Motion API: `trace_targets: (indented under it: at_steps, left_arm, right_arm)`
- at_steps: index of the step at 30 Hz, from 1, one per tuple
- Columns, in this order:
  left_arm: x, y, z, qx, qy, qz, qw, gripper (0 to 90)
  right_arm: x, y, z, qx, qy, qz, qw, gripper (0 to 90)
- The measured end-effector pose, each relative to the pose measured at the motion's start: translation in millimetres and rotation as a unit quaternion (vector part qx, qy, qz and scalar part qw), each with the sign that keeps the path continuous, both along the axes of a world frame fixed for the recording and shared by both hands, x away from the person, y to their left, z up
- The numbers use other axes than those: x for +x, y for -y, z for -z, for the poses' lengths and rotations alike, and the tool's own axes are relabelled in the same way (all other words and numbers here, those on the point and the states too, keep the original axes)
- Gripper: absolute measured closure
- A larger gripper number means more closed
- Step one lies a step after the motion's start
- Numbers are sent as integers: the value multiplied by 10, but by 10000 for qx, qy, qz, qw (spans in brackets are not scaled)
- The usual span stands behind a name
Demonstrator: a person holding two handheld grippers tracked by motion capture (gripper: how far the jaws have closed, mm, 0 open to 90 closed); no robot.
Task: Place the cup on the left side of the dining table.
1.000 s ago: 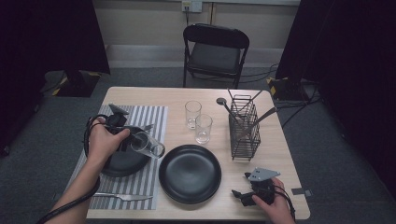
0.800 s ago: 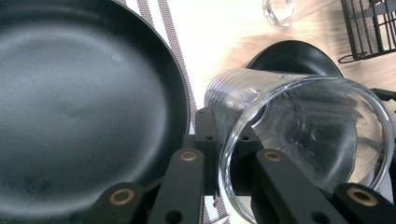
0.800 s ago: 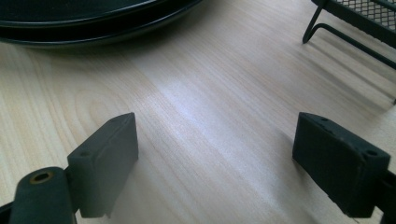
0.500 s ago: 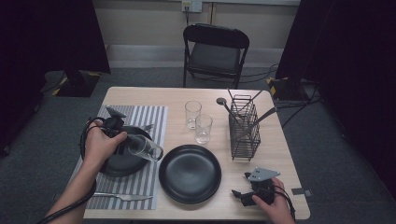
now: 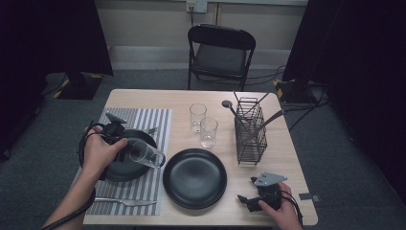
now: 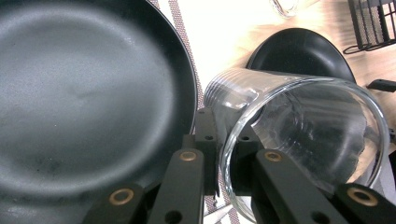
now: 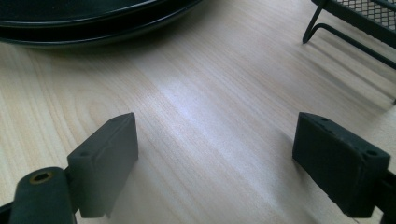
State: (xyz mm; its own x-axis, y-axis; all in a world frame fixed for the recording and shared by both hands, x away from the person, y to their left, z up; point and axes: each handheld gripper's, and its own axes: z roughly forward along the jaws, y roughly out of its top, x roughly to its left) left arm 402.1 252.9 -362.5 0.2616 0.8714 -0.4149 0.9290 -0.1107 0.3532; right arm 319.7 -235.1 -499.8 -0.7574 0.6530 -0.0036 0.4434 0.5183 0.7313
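Note:
My left gripper (image 5: 128,150) (image 6: 224,135) is shut on the rim of a clear drinking glass (image 5: 147,155) (image 6: 299,126), one jaw inside and one outside. The glass hangs tipped on its side, mouth toward the hand, over the right edge of a black plate (image 5: 119,170) (image 6: 84,93) on the striped placemat (image 5: 158,124). A second black plate (image 5: 194,178) (image 6: 303,49) lies on the bare table to the right. My right gripper (image 5: 245,200) (image 7: 229,154) rests open on the wooden table (image 7: 201,93) near the front right corner, with nothing between its pads.
Two upright glasses (image 5: 203,123) stand at mid-table. A black wire cutlery rack (image 5: 250,132) (image 7: 355,18) with utensils stands to their right. A knife (image 5: 125,201) lies on the placemat's near end. A folding chair (image 5: 220,52) stands beyond the far edge.
My left hand with the glass has shifted slightly toward the near side of the table. The right hand has not moved.

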Motion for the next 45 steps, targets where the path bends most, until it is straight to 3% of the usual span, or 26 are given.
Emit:
trace_targets:
  at_steps: [8,20,21,30,45]
  left_arm:
    - [-29,-28,-12,73,36,59,9999,850]
    - [-98,-53,-30,-73,44,32,10000,849]
    - [-108,-67,-29,-51,115,74,9999,848]
    - [-152,-92,10,-23,19,65,10000,849]
    - [-216,-123,0,40,34,70,10000,848]
  right_arm:
    - [0,0,0,-1,-1,1,10000,133]
    - [0,0,0,-1,0,1,10000,133]
    - [0,0,0,-2,0,0,10000,133]
    - [0,0,0,-1,-1,0,10000,133]
    - [0,-1,0,0,-5,-1,10000,133]
